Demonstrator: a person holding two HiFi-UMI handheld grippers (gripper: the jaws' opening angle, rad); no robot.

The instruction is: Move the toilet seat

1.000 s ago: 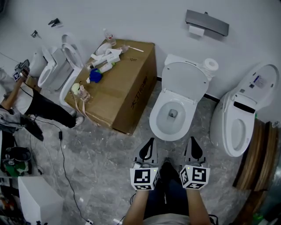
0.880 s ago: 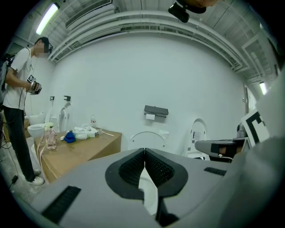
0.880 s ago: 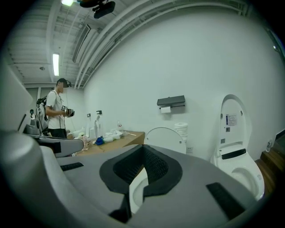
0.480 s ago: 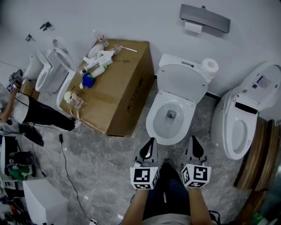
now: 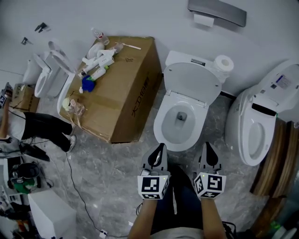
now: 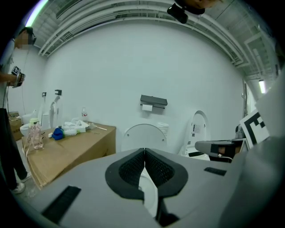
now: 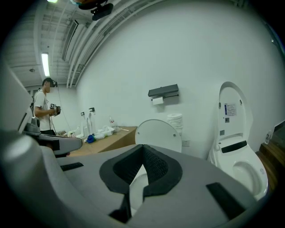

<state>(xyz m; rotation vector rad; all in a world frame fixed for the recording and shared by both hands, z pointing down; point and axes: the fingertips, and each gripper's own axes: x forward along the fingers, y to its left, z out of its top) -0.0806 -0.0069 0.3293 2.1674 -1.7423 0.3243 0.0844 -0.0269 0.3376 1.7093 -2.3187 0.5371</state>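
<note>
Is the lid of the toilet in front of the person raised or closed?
Raised. The lid leans back toward the tank, and the bowl lies open below it.

Toilets number at least three: the middle toilet (image 5: 162,127), the right toilet (image 5: 254,133), and a white cluster at far left (image 5: 44,77) that may be one or two. One cardboard box (image 5: 124,88), one paper holder (image 5: 217,11), one toilet roll (image 5: 225,63), one bystander (image 5: 42,126). Two grippers: left gripper (image 5: 160,147), right gripper (image 5: 206,145).
</note>
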